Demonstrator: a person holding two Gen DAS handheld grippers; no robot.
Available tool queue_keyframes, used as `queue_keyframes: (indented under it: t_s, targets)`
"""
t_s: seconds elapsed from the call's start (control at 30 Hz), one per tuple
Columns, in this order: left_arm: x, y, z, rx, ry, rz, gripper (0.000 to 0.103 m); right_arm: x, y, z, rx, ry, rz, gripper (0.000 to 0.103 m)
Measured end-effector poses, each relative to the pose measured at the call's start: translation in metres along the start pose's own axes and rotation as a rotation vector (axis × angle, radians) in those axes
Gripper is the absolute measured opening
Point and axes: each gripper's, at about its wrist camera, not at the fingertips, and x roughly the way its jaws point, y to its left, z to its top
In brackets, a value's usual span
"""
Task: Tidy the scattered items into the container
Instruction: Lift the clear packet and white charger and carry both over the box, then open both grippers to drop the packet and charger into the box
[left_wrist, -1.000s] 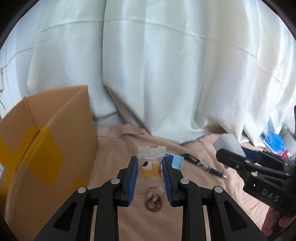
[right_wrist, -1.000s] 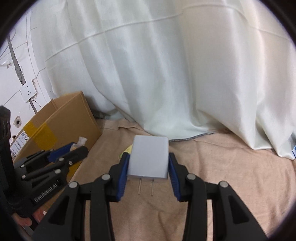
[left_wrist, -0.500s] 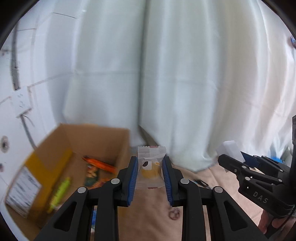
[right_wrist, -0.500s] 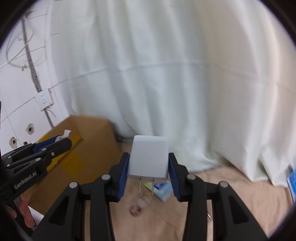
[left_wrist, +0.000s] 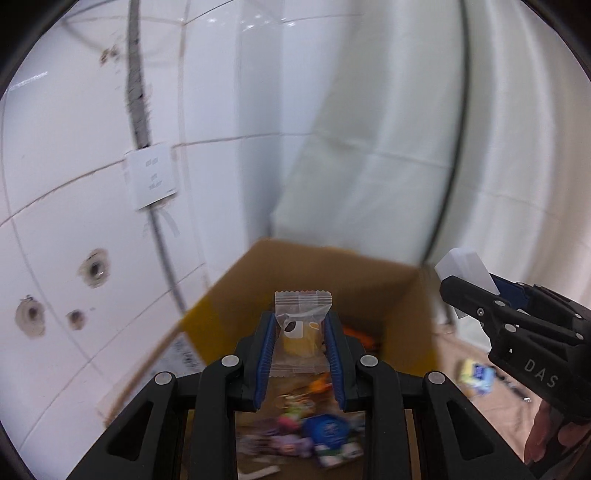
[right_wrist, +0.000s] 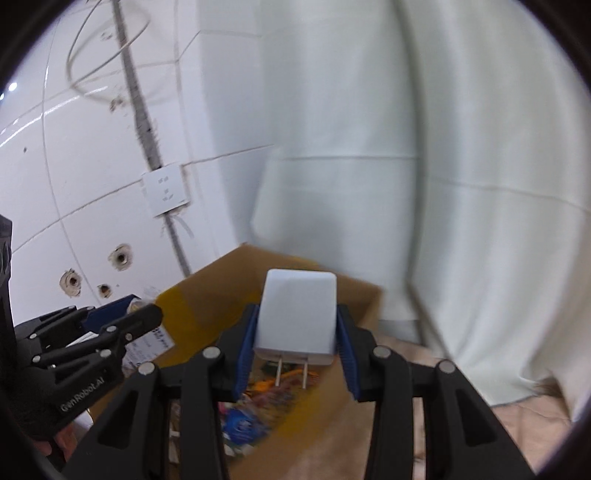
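Observation:
My left gripper (left_wrist: 300, 325) is shut on a clear snack packet (left_wrist: 300, 332) with a yellow cake inside, held above the open cardboard box (left_wrist: 332, 280). Several colourful items (left_wrist: 314, 432) lie blurred on the box floor. My right gripper (right_wrist: 297, 332) is shut on a white plug adapter (right_wrist: 297, 317), prongs pointing down, over the box's (right_wrist: 221, 291) right side. The right gripper (left_wrist: 480, 299) also shows at the right of the left wrist view, and the left gripper (right_wrist: 122, 317) at the left of the right wrist view.
A white tiled wall with a socket (left_wrist: 151, 181) and drill holes stands behind the box. White curtain (right_wrist: 424, 184) hangs to the right. On the tan cloth (left_wrist: 476, 391) right of the box lies a small blue-yellow item (left_wrist: 476, 374).
Both grippers have swung left and risen from the cloth to above the open box, each still carrying its item. The box interior now lies below the fingers.

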Motion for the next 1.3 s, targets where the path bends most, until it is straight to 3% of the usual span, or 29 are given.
queue_keyframes:
  t_s: [0.17,0.57,0.63,0.77,1.07,1.3]
  targets:
    - [0.016,0.024,-0.01,-0.023,0.052,-0.01,0.028,0.031,0.025,-0.008,-0.009,0.073,0.051,0.045]
    - [0.039,0.038,-0.02,-0.031,0.11,-0.044,0.028,0.056,0.034,-0.016,-0.001,0.166,0.041,0.046]
    - [0.041,0.039,-0.021,-0.031,0.116,-0.046,0.028,0.056,0.033,-0.017,0.008,0.165,0.023,0.047]
    - [0.044,0.041,-0.021,-0.035,0.122,-0.05,0.028,0.054,0.032,-0.016,0.02,0.16,0.01,0.06]
    - [0.045,0.041,-0.022,-0.036,0.133,-0.055,0.029,0.037,0.026,-0.009,0.035,0.111,-0.016,0.07]
    - [0.055,0.041,-0.024,-0.045,0.208,-0.034,0.03,0.027,0.023,-0.007,0.046,0.083,-0.027,0.077]
